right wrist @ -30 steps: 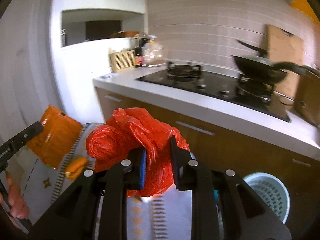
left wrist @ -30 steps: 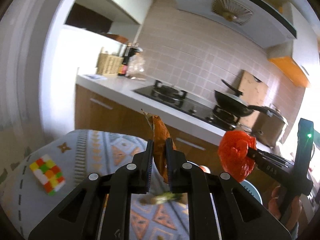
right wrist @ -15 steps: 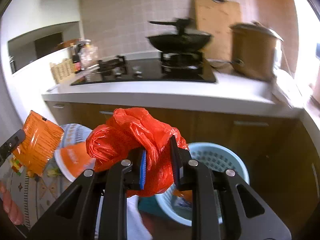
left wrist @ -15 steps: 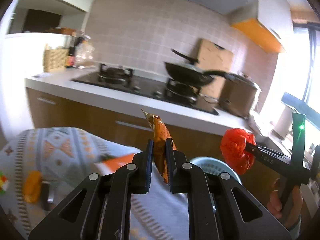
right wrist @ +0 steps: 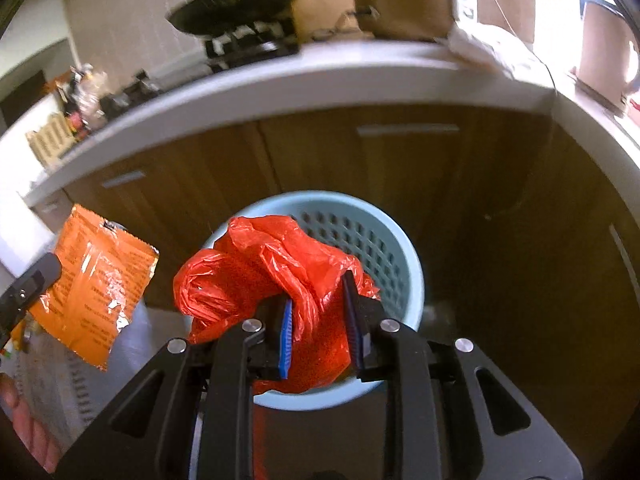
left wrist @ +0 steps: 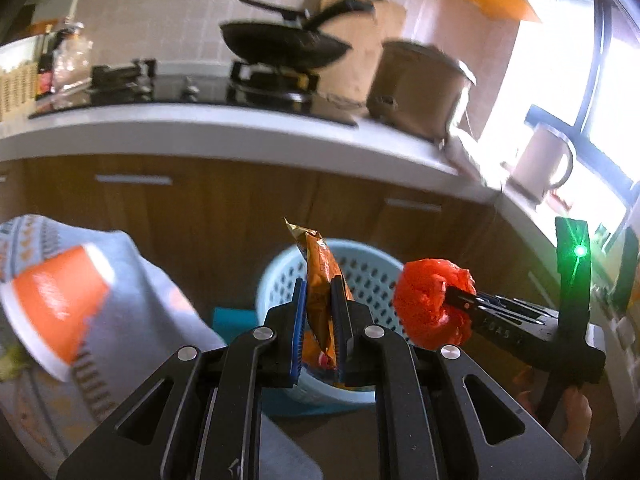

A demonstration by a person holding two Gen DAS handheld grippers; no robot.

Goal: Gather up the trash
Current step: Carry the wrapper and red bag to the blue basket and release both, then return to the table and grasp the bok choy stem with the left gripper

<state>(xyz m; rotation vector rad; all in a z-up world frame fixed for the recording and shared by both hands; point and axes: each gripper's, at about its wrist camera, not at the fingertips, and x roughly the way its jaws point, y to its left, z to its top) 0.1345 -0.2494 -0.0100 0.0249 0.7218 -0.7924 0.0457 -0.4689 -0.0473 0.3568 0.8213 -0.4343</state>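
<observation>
The pale blue perforated plastic basket (right wrist: pixel 394 248) sits at frame centre, directly below the right gripper (right wrist: pixel 318 322), which pinches a crumpled red plastic bag (right wrist: pixel 256 276). The left gripper (left wrist: pixel 318 312), clamping an upright orange foil wrapper (left wrist: pixel 320 280), hangs just short of the rim.

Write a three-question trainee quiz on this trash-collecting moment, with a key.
1. True or false: the left gripper is empty.
2. What does the right gripper hold? A) red plastic bag B) orange cup C) frying pan
3. Fill in: both grippers are near the light blue ____.

Key: 1. False, it grips an orange snack wrapper. 2. A. 3. basket.
</observation>
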